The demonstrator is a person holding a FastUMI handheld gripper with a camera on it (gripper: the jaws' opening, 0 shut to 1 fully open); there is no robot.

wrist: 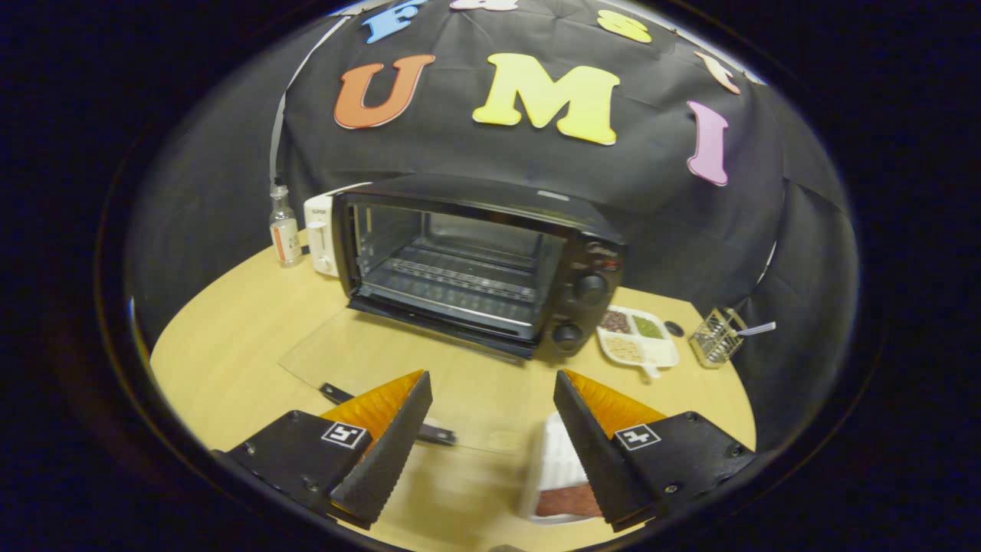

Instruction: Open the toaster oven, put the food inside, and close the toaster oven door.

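A black toaster oven (490, 261) stands on the wooden table (230, 345) with its glass door (383, 360) folded down flat toward me, handle (383, 414) nearest. A wire rack (460, 280) lies inside the bare cavity. My gripper (493, 383) is open, above the table in front of the door, nothing between the fingers. A white ribbed dish (558, 460) holding a brown slab of food (567, 502) sits low by the right finger, partly hidden behind it and blurred.
A small clear bottle (284, 230) and a white appliance (320, 234) stand left of the oven. To its right lie a white divided tray of grains (638, 337), a small dark disc (674, 328) and a wire basket (716, 337).
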